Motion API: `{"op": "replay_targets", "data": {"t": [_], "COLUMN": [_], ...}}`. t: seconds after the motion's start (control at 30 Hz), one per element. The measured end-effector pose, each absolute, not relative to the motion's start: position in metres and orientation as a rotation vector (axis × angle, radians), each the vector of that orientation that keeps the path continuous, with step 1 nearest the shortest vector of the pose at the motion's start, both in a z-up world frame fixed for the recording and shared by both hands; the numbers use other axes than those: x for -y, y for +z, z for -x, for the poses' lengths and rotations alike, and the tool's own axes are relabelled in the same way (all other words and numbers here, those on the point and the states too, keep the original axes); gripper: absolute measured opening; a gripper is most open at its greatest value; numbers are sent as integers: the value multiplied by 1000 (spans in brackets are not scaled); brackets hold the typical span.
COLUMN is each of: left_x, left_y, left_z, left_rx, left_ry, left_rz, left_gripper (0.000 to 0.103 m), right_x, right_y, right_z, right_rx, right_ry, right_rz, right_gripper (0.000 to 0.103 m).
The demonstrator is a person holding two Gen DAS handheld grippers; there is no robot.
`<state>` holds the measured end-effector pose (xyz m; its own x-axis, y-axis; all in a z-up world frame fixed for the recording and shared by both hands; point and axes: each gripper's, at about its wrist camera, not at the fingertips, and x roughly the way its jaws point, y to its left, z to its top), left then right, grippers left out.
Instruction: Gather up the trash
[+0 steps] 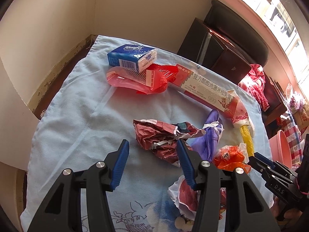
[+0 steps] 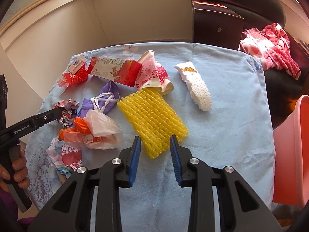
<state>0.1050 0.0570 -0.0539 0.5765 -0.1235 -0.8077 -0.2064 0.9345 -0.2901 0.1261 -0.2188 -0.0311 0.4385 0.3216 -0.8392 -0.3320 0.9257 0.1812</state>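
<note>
1. Left gripper [image 1: 152,145]: jaws spread wide, nothing clamped; the crumpled red paper [image 1: 158,139] is seen between the blue pads, its near edge against the right-hand pad.
2. Right gripper [image 2: 155,142]: jaws part-open, astride the near corner of the yellow foam net [image 2: 152,123]; whether the pads press on it cannot be told.
3. Trash is scattered over the blue cloth [image 2: 231,116]: purple mask [image 2: 96,100], orange bag [image 2: 81,127], white foam net [image 2: 197,89], red carton [image 2: 115,71], tissue pack [image 1: 133,57].
4. Pink bin [image 2: 289,150] is noted just beside the cloth's right edge.
</note>
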Motion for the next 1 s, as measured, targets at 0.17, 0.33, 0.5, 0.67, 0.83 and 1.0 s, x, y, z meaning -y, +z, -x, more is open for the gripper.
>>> {"op": "replay_targets", "data": {"t": [0.17,0.33,0.5,0.67,0.83,1.0], "left_x": [-58,-60,-61,-60,-62,-64], "left_y": [-56,-58,-57,-57,-51,-39], "left_z": [-108,-111,-114,-117,-117,-109], "left_rx": [-965,-972,-978,-975,-964,-932], "left_ry": [44,48,44,44,36,31], "left_rz": [409,435,451,453,458,446], "left_gripper": [48,48,43,20,17,16], "right_x": [226,221,224,224,217,214], "right_y": [-23,-27,-21,-32,-45,-45], "right_z": [-125,-128,-140,-158,-165,-163], "right_rx": [-1030,-1035,-1008,-1061,-1104,-1084], "right_ry": [429,426,411,404,419,416], "right_rz": [-13,16,11,21,30,49], "right_gripper": [32,32,32,32,32,32]}}
